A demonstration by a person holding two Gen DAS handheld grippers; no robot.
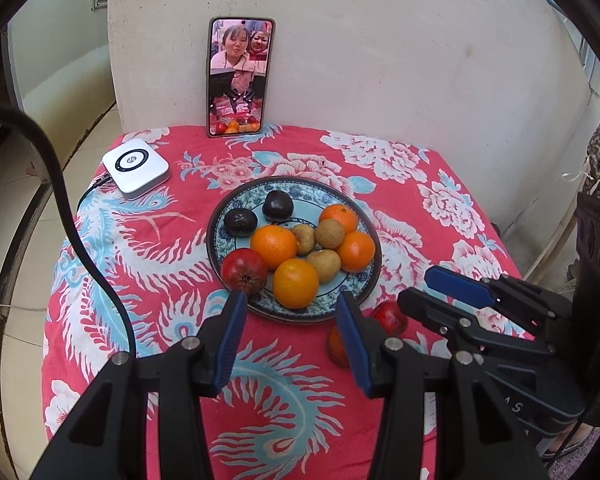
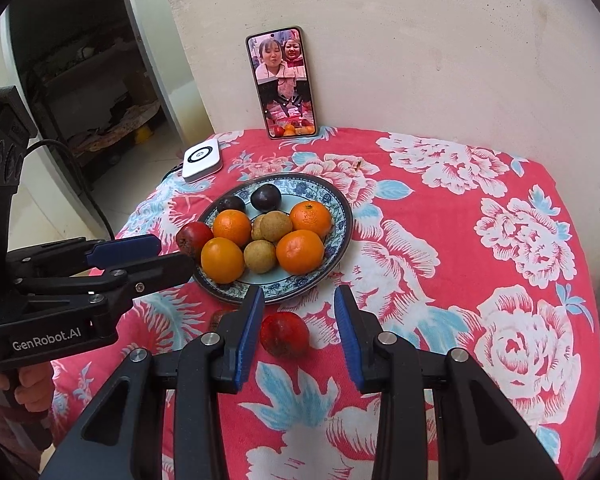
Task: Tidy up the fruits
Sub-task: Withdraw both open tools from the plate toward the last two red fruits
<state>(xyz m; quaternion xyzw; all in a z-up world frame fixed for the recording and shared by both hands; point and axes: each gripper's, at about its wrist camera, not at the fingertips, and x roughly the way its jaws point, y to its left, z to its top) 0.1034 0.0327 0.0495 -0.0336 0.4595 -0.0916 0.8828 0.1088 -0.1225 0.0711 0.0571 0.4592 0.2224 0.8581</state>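
Observation:
A blue patterned plate on the red floral cloth holds several oranges, brown round fruits, two dark plums and a red apple. A second red apple and an orange fruit lie on the cloth in front of the plate. My left gripper is open and empty, just before the plate's near rim. My right gripper is open, with the loose red apple lying between and just ahead of its fingers.
A phone leans upright against the wall at the back of the table. A white square device with a cable sits at the back left. The table's edges drop off left and right.

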